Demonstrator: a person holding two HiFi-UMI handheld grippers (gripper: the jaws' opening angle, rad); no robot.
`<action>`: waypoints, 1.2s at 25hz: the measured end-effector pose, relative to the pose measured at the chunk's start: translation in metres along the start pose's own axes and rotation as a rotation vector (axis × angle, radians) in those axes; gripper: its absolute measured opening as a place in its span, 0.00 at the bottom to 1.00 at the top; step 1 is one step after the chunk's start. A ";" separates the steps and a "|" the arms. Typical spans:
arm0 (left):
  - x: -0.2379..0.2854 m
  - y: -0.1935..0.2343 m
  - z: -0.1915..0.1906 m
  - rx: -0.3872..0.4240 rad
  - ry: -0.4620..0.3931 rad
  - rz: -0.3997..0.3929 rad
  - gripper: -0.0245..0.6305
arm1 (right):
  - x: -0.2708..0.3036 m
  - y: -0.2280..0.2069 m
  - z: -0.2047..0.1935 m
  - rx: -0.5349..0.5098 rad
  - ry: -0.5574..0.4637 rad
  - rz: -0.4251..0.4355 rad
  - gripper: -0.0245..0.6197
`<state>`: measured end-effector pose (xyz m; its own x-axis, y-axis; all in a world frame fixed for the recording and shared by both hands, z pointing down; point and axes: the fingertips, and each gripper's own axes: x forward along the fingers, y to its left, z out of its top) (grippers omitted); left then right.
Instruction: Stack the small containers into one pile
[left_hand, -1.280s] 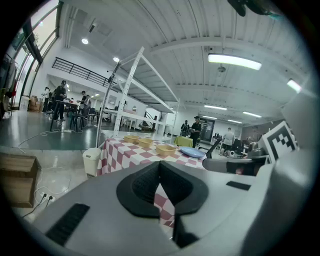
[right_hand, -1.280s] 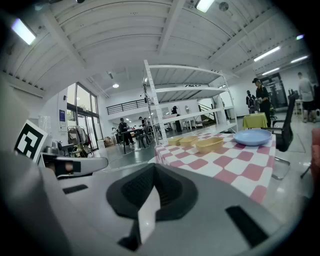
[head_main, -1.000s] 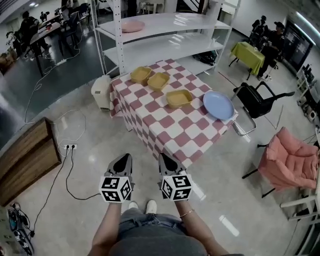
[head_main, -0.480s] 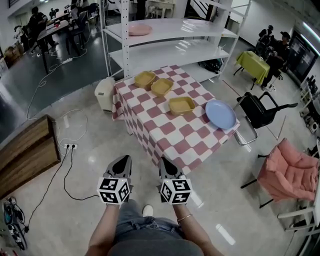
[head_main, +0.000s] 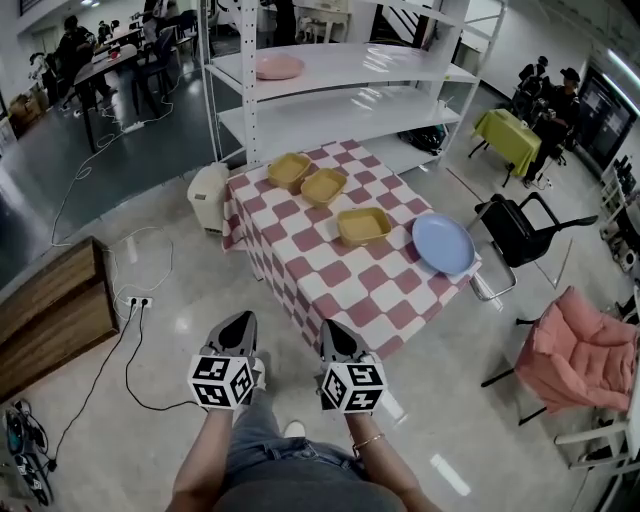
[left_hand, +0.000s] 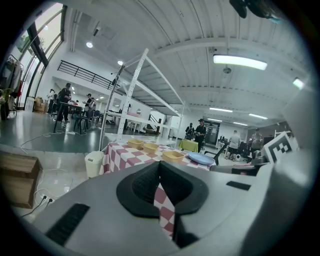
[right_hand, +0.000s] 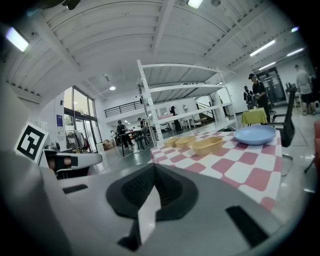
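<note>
Three small yellow containers stand apart on the red-and-white checked table (head_main: 330, 275): one at the far corner (head_main: 288, 170), one beside it (head_main: 324, 186), and one nearer the middle (head_main: 362, 226). They also show in the left gripper view, far (left_hand: 135, 143), middle (left_hand: 151, 146), near (left_hand: 173, 155), and in the right gripper view (right_hand: 207, 145). My left gripper (head_main: 240, 319) and right gripper (head_main: 331, 326) hang side by side over the floor, short of the table's near corner. Both are shut with nothing between the jaws.
A blue plate (head_main: 444, 243) lies at the table's right edge. Behind the table stands a white shelf rack (head_main: 340, 95) with a pink plate (head_main: 278, 67). A white bin (head_main: 207, 195), a black chair (head_main: 520, 215), a pink chair (head_main: 585, 355) and a wooden cabinet (head_main: 50, 315) surround it.
The person has stepped toward the table, which now sits lower and nearer in the head view. Both grippers stay shut and side by side.
</note>
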<state>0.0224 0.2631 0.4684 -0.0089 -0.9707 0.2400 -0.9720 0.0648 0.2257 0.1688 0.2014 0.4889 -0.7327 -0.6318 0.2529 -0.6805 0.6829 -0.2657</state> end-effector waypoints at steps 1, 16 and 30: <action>0.005 0.003 0.001 -0.003 0.000 0.000 0.06 | 0.005 -0.002 0.001 0.001 0.000 -0.002 0.05; 0.106 0.078 0.018 -0.038 0.043 -0.057 0.06 | 0.114 -0.013 0.019 0.010 0.028 -0.066 0.05; 0.187 0.163 0.053 -0.032 0.075 -0.112 0.06 | 0.225 -0.014 0.043 0.021 0.038 -0.162 0.05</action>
<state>-0.1503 0.0797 0.5002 0.1181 -0.9524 0.2810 -0.9581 -0.0349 0.2844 0.0128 0.0338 0.5096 -0.6129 -0.7186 0.3285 -0.7900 0.5652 -0.2375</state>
